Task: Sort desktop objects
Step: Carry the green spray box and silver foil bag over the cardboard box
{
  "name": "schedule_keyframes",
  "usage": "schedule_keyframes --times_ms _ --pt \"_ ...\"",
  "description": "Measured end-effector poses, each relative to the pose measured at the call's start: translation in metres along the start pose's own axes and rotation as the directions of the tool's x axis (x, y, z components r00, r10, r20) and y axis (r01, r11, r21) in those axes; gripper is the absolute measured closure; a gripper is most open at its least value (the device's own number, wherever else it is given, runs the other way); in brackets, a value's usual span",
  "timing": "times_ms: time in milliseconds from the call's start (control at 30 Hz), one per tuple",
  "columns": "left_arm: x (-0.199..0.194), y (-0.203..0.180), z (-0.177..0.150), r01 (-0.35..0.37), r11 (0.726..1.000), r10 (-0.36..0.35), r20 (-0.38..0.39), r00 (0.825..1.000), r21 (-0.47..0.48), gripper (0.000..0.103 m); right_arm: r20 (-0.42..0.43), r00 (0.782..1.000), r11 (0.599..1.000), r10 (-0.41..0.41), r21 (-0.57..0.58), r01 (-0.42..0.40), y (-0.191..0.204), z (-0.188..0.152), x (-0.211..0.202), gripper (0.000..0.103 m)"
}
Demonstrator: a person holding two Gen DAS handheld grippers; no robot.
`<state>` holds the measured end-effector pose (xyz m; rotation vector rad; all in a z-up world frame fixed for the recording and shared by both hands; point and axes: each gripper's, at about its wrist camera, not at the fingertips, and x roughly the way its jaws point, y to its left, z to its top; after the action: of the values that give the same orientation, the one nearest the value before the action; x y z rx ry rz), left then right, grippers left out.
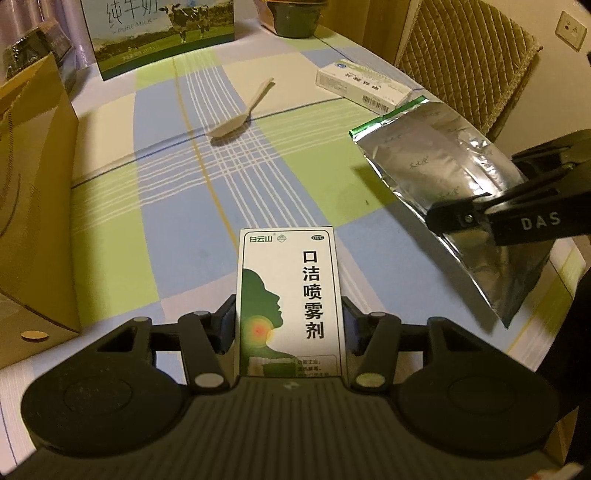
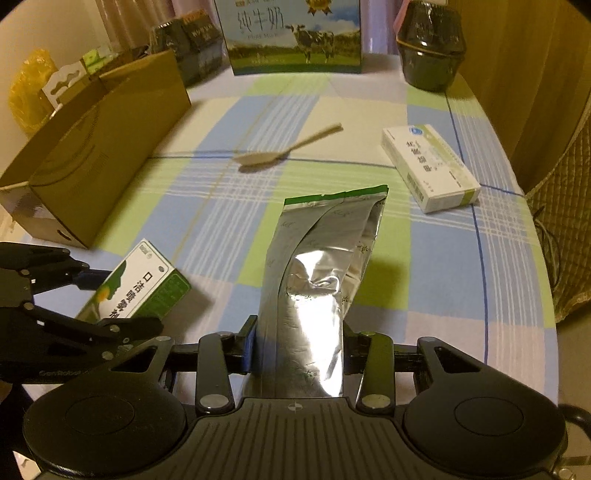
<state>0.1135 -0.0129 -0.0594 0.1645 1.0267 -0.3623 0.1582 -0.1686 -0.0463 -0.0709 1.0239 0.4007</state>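
Observation:
My left gripper (image 1: 289, 317) is shut on a white and green throat-spray box (image 1: 291, 295), its pads pressing on the box's two long sides. From the right wrist view that box (image 2: 144, 284) hangs tilted just above the checked tablecloth (image 2: 443, 258), between the left gripper's (image 2: 122, 299) fingers. My right gripper (image 2: 297, 343) is shut on the lower part of a silver foil pouch (image 2: 325, 251) with a green top strip. The pouch is held off the table and throws a shadow to its right. In the left wrist view the pouch (image 1: 436, 158) and the right gripper (image 1: 484, 188) are at the right.
A pale spoon (image 2: 284, 151) lies mid-table and a white medicine box (image 2: 428, 170) lies at the right. An open cardboard box (image 2: 96, 155) stands along the left side. A milk carton (image 2: 295, 33) and a dark jar (image 2: 430, 51) stand at the back. A quilted chair (image 1: 469, 55) is beyond the right edge.

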Motion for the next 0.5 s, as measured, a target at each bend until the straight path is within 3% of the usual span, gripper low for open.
schedule_keyframes --times_ms 233,500 --pt "-0.021 0.007 0.000 0.019 0.999 -0.018 0.032 0.999 -0.051 0.052 0.032 0.999 1.000 0.023 0.000 -0.023 0.016 -0.002 -0.014 0.065" --pt "-0.050 0.015 -0.004 -0.011 0.998 0.015 0.063 0.998 -0.065 0.052 0.069 0.996 0.999 0.051 -0.005 -0.051 0.034 -0.003 -0.030 0.066"
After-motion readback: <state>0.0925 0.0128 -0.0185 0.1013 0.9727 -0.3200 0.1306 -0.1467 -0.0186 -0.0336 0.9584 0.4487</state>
